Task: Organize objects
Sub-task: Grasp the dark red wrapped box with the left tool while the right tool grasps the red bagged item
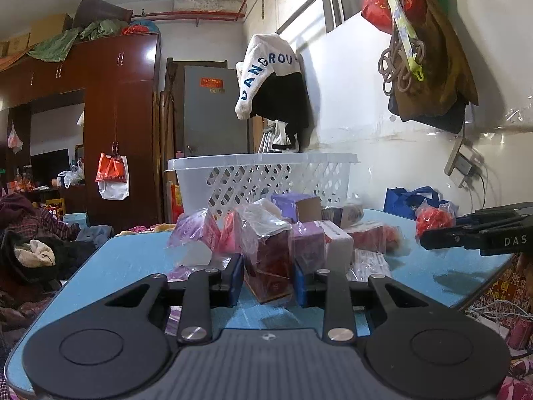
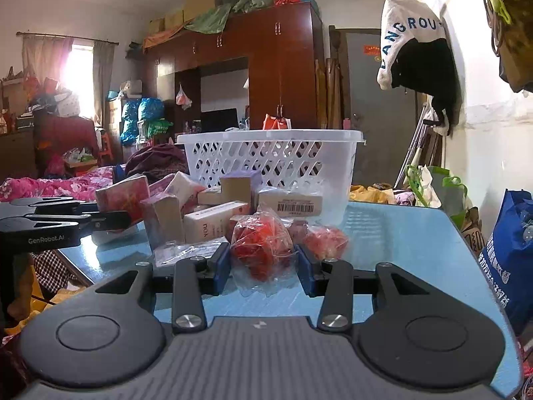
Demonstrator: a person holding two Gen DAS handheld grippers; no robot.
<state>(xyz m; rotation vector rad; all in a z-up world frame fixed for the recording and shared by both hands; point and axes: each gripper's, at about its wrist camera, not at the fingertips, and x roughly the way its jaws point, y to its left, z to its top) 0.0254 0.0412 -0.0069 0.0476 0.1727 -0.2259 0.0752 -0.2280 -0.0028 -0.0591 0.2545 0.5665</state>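
We are clenching the left gripper (image 1: 268, 275) on a plastic-wrapped dark red box (image 1: 269, 260) and the right gripper (image 2: 263, 263) on a clear bag of red pieces (image 2: 261, 246). Piled cartons (image 2: 213, 220) are crowding the blue bench (image 2: 399, 233) before the white lattice basket (image 2: 273, 160).

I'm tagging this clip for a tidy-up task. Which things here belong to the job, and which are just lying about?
Part of the job:
left gripper on the dark red box
right gripper on the red bag
white basket
other boxes on the blue table

Just lying about:
hanging white top
wardrobe
blue bag

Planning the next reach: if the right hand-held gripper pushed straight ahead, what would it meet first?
The right hand-held gripper is already shut on the red bagged item; beyond that, probably the barcode box.
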